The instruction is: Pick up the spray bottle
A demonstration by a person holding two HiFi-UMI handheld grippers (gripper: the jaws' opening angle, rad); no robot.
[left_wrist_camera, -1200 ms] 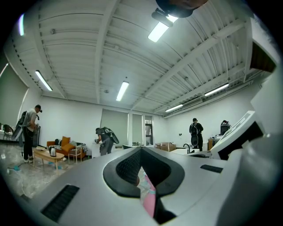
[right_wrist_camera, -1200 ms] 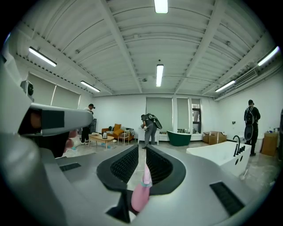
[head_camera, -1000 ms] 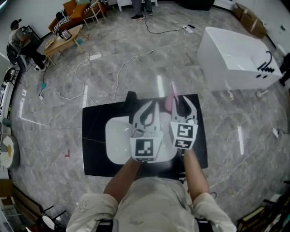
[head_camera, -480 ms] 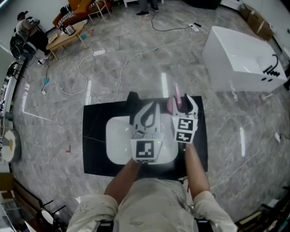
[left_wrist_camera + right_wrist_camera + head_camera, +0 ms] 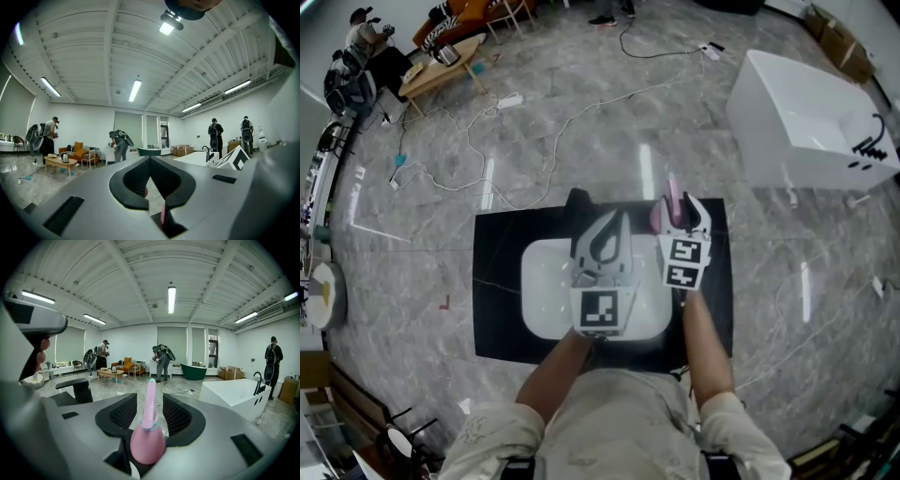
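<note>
No words, numbers or brands legible, only black-and-white square markers (image 5: 605,311) on left tool (image 5: 613,223) and right tool (image 5: 682,211)

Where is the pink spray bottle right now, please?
The spray bottle stands upright between the open jaws of the right gripper; in the head view it sits on the black tabletop, right of the white basin.

Spray bottle (image 5: 672,197) (pink) at right gripper (image 5: 682,212)
</note>
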